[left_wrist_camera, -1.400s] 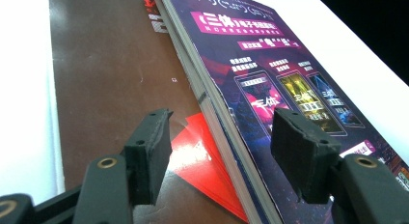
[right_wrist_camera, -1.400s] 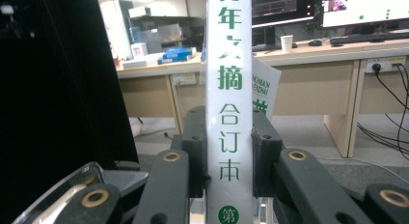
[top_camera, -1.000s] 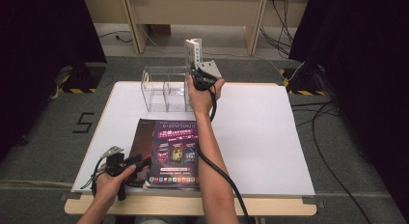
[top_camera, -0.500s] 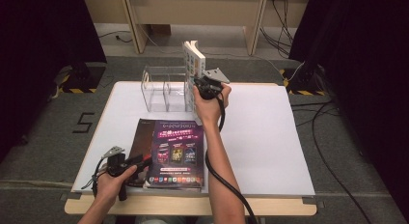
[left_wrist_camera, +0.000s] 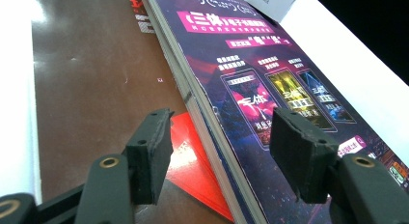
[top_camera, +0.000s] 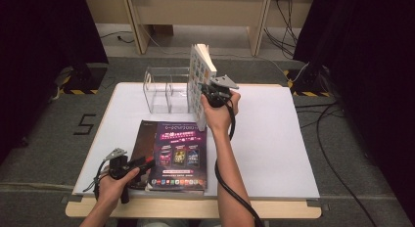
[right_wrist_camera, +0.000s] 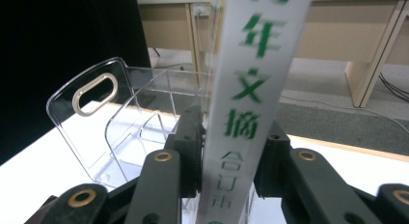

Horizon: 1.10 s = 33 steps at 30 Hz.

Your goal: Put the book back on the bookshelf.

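Observation:
A white book (top_camera: 197, 80) with a colourful cover stands tilted on end just right of the clear acrylic rack (top_camera: 164, 92). My right gripper (top_camera: 204, 94) has it by the spine (right_wrist_camera: 241, 113). Its jaws have just been opening, and the pads still lie against both sides of the spine. A purple book (top_camera: 180, 153) lies flat on a brown book (top_camera: 141, 139) near the table's front. My left gripper (top_camera: 146, 162) rests low at their left edge. It is open, its jaws (left_wrist_camera: 219, 132) standing apart over the purple book's page edge (left_wrist_camera: 202, 118) without touching it.
The white table (top_camera: 274, 139) has bare room to the right of the books. The rack's dividers (right_wrist_camera: 96, 113) stand just left of the held book. A black cable (top_camera: 230, 183) trails along the right forearm. Wooden desk legs and floor cables lie beyond the table.
My right hand has carried the white book a little to the right and nearer, away from the rack's top. The left hand has kept still.

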{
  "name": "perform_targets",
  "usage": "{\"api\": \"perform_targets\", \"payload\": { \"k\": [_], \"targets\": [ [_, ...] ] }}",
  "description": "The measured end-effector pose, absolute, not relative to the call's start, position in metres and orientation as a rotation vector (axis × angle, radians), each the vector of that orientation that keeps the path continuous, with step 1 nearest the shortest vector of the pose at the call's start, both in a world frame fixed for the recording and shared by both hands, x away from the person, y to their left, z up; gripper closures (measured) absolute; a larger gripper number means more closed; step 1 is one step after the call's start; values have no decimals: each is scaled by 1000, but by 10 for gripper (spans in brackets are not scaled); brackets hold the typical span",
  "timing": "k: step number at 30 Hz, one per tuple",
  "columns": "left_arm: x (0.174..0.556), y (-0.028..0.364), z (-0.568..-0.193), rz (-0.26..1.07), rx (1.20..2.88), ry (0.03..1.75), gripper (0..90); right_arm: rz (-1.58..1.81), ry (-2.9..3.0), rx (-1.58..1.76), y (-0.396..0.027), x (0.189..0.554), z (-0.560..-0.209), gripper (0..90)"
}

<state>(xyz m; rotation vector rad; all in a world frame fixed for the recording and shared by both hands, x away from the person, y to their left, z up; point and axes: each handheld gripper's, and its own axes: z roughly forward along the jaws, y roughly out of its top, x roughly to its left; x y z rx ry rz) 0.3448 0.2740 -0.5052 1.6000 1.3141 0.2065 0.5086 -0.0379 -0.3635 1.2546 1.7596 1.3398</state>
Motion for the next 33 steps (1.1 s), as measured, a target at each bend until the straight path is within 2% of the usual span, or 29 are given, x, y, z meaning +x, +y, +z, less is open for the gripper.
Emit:
{"api": "perform_targets", "payload": {
  "k": [10,20,28,33],
  "targets": [
    [344,274,-505,207,1602,1313,399,1410,1715,1224,-44,506,-360,676],
    [344,271,-505,206,1608,1307,400,1445,1683,1221,-52,513,-339,667],
    [345,272,-505,205,1606,1308,400,1501,1706,1274,-58,520,-336,607],
    [345,272,-506,204,1603,1310,400,1512,1719,1293,-64,522,-330,611]
  ]
}}
